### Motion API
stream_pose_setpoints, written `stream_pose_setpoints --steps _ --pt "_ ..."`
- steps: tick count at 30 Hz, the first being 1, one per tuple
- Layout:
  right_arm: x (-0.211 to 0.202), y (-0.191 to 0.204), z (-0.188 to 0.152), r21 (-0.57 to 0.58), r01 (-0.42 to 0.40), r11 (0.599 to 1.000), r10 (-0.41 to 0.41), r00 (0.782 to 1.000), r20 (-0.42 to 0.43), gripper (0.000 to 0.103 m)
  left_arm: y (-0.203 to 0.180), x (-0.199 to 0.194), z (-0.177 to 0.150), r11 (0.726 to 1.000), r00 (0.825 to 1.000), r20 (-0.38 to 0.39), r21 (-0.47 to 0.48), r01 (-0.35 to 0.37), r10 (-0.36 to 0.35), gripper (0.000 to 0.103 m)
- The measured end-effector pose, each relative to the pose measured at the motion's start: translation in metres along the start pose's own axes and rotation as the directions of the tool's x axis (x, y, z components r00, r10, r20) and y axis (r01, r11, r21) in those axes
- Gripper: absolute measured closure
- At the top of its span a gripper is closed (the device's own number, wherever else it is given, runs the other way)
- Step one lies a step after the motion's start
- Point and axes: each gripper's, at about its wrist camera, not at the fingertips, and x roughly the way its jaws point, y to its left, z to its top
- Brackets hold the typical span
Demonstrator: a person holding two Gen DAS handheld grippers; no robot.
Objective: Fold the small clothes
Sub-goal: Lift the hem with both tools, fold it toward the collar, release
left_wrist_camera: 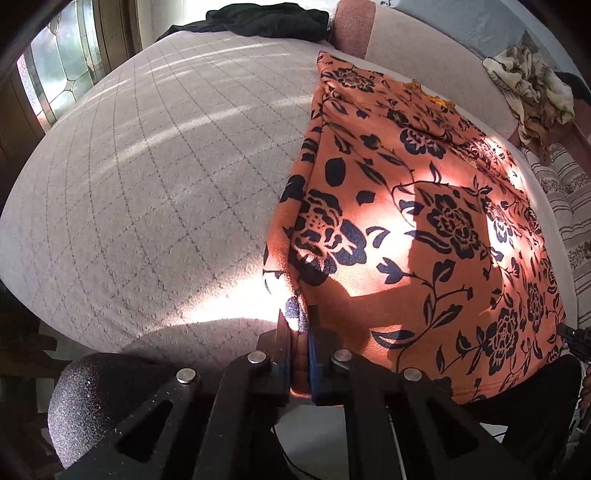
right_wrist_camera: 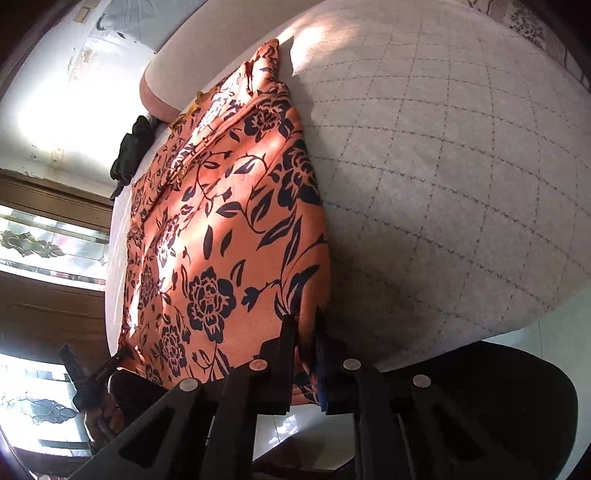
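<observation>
The left tool is clenched on the near left corner of the orange cloth with a dark navy flower print, a sliver of fabric showing between its closed jaws at 6 o'clock in the left wrist view. The right tool is likewise clenched on the cloth, gripping its near right corner at 6 o'clock in the right wrist view. In that view the left tool also shows at 8 o'clock, at the cloth's other near corner, so the two tools hold the same near edge at its two ends.

The cloth lies spread flat on a pale grey quilted bed surface with a stitched diamond grid, running from the tools away toward 12 o'clock. Its near edge sits at the near edge of the bed. Its left side edge, thick with stacked layers, borders a broad bare stretch of quilt from 9 to 12 o'clock in the left wrist view. In the right wrist view a similar wide bare stretch spreads from 12 to 3 o'clock past the cloth's right edge. The far end narrows to a bunched point.

Count: two tools, one orange cloth. Beyond it lie one dark crumpled garment at the bed's far edge at 12 o'clock, and one crumpled tan-and-cream patterned garment at 2 o'clock. One pink rounded cushion stands just beyond the cloth's far end.
</observation>
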Motion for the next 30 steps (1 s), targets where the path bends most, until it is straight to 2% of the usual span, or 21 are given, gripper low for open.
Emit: stream_pose_setpoints --steps 2,3,4,5,6,7,8,9,10,11,12,13,15,18,21,23,26,30 --pt "0.004 0.006 -0.001 -0.026 0.064 0.998 -0.064 0.998 -0.015 0.078 -0.002 -0.001 -0.001 1.0 1.0 0.001 0.011 -0.009 0.009 0.093" --pt "0.002 0.009 -0.001 -0.048 0.086 0.995 -0.087 0.996 -0.005 0.059 -0.004 -0.002 -0.001 1.0 1.0 0.006 0.02 -0.015 0.015 0.093" --pt "-0.001 0.011 -0.002 -0.062 0.111 0.992 -0.111 0.994 0.006 0.026 -0.005 -0.003 -0.002 0.999 1.0 0.009 0.028 -0.023 0.023 0.088" --pt "-0.004 0.014 -0.003 -0.074 0.135 0.988 -0.133 0.991 0.028 0.018 -0.006 -0.002 -0.003 0.999 0.999 0.009 0.034 -0.035 0.035 0.085" --pt "-0.007 0.017 -0.003 -0.09 0.164 0.982 -0.161 0.986 0.048 0.017 -0.007 -0.002 -0.003 0.998 0.999 0.007 0.039 -0.041 0.041 0.078" --pt "-0.008 0.019 -0.003 -0.104 0.187 0.977 -0.183 0.982 0.052 0.017 -0.007 0.0 -0.004 0.998 0.999 0.004 0.039 -0.043 0.043 0.066" --pt "-0.005 0.019 -0.002 -0.11 0.183 0.977 -0.18 0.983 0.04 0.017 -0.007 0.001 -0.004 0.998 0.999 0.002 0.032 -0.048 0.048 0.06" --pt "0.001 0.018 -0.002 -0.108 0.173 0.979 -0.172 0.985 0.017 0.018 -0.007 0.002 -0.003 0.998 0.999 0.0 0.025 -0.054 0.054 0.054" --pt "0.009 0.016 -0.002 -0.098 0.176 0.979 -0.178 0.984 -0.012 0.023 -0.007 0.003 -0.003 0.998 0.998 -0.005 0.026 -0.056 0.056 0.054" --pt "0.018 0.016 -0.005 -0.098 0.172 0.98 -0.177 0.983 -0.039 0.034 -0.008 0.004 -0.003 0.998 0.998 -0.006 0.032 -0.058 0.059 0.054" --pt "0.023 0.019 -0.008 -0.111 0.178 0.978 -0.184 0.982 -0.048 0.057 -0.009 0.003 -0.003 0.998 0.999 -0.004 0.038 -0.05 0.05 0.071" --pt "0.024 0.021 -0.011 -0.125 0.195 0.973 -0.2 0.979 -0.033 0.075 -0.009 0.003 -0.002 0.999 1.0 -0.007 0.045 -0.022 0.022 0.096" --pt "0.02 0.017 -0.012 -0.091 0.117 0.989 -0.12 0.992 -0.032 0.091 -0.01 -0.001 -0.001 0.999 1.0 0.005 0.038 -0.004 0.004 0.096" --pt "0.007 0.017 -0.009 -0.066 0.052 0.996 -0.053 0.999 -0.011 0.091 -0.006 -0.016 0.003 0.999 0.998 0.048 0.01 0.047 -0.048 0.097" --pt "-0.013 0.021 -0.004 -0.038 -0.025 0.999 0.026 0.999 0.047 0.091 -0.002 -0.025 0.008 0.997 0.994 0.076 -0.005 0.073 -0.073 0.097" --pt "-0.017 0.022 -0.001 -0.03 -0.035 0.999 0.037 0.997 0.066 0.091 -0.001 -0.014 0.009 0.998 0.997 0.045 -0.014 0.064 -0.063 0.096" --pt "-0.002 0.011 -0.002 0.009 -0.043 0.999 0.042 0.999 0.027 0.091 0.002 0.003 0.003 0.999 0.999 -0.013 -0.026 0.041 -0.042 0.096" --pt "-0.002 0.005 -0.003 0.031 -0.075 0.997 0.074 0.997 0.028 0.091 -0.001 -0.011 0.007 0.998 0.998 0.033 -0.014 0.059 -0.059 0.096"
